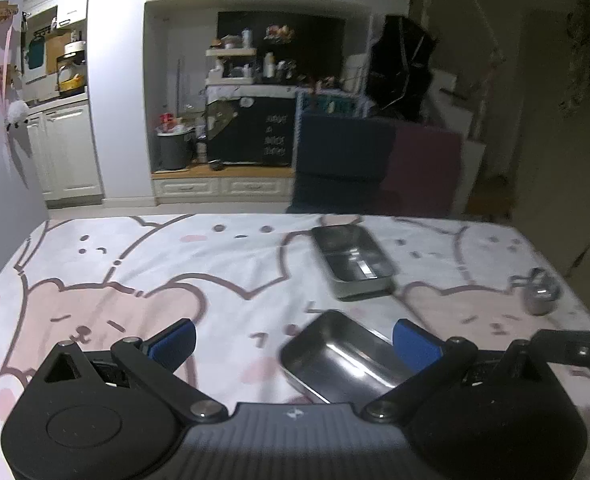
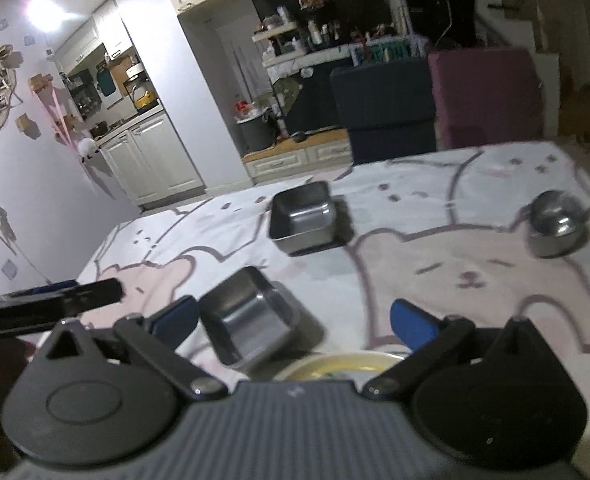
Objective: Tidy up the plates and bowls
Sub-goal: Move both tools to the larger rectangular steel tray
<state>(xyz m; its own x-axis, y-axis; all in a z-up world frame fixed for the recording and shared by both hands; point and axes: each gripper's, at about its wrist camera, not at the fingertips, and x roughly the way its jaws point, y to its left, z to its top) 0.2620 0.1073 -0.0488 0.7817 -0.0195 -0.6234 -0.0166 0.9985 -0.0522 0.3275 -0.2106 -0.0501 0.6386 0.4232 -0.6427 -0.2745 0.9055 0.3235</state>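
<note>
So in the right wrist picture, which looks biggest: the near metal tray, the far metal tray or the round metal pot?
1. Near rectangular steel tray, though closeness to the camera flatters it.
2. Far rectangular steel tray.
3. Round steel pot with a handle, which looks only slightly smaller than the far tray.

Two steel trays [image 1: 353, 262] [image 1: 337, 360] — one lidded pot [image 1: 539, 292].
</note>
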